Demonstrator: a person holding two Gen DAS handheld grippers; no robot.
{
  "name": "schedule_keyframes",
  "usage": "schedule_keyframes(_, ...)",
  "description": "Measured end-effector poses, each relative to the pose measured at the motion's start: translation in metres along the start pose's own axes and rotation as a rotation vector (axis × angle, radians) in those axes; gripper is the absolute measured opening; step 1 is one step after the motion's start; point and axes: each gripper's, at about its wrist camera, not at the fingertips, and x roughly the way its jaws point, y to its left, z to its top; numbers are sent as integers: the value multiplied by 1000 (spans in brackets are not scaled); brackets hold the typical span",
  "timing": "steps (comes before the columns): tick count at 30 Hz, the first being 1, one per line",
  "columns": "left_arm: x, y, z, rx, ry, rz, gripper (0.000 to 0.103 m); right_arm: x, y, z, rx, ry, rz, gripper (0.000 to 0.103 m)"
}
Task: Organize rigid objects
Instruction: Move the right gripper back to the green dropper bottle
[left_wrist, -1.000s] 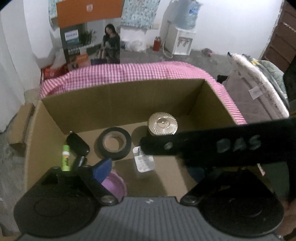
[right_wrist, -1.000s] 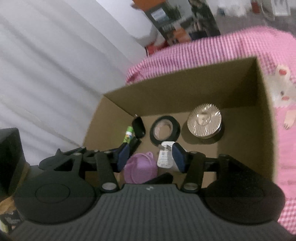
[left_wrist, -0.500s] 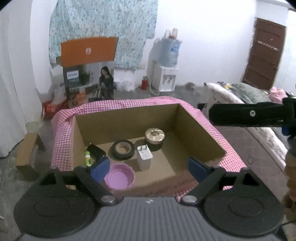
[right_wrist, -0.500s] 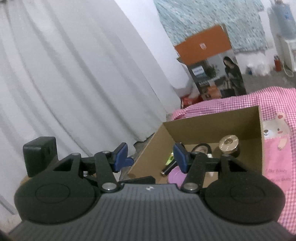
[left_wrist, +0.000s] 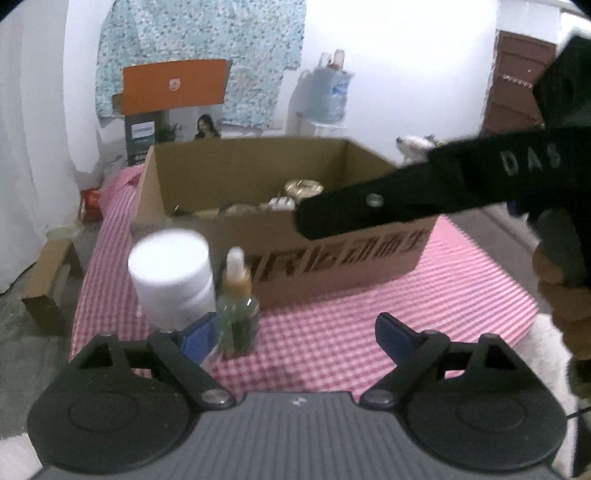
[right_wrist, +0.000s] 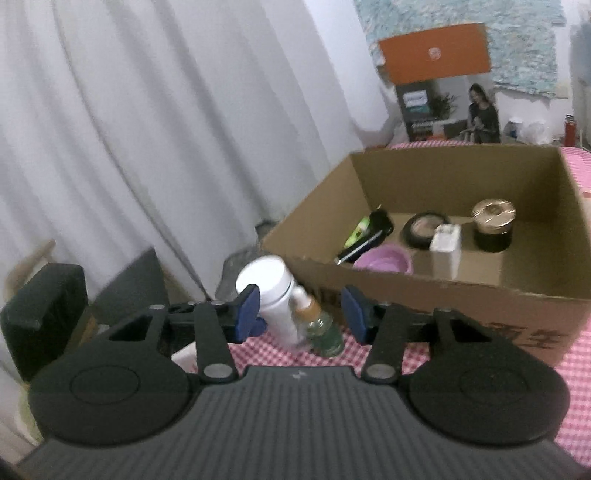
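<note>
Tools both spread, empty. I lined right tool (right_wrist: 299, 314) on white bottle (right_wrist: 271, 291) lower center; advised gripping below cap, clear of dropper bottle (right_wrist: 319, 325).

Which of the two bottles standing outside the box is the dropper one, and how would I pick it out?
Find the cardboard box on the pink checked cloth. Two bottles stand on the cloth just outside its near wall, by the left corner. The dropper bottle is the smaller one, on the right: clear greenish glass, amber collar, white tip, beside the taller white bottle with a broad flat cap.
</note>
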Motion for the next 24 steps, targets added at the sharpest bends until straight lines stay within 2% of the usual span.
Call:
schedule_keyframes(4, 20, 3, -13, 11, 5, 32, 90, 29, 16, -4, -76, 62, -12, 36)
schedule_keyframes(6, 28, 5, -17, 20, 13, 35, 90, 42, 19, -4, -107, 81, -26, 28)
schedule_keyframes(17, 51, -1, -34, 65, 6, 35, 89, 72, 33, -5, -220, 132, -114, 24)
schedule_keyframes(24, 66, -1, -36, 67, 6, 49, 89, 81, 29, -2, -226, 143, -110, 24)
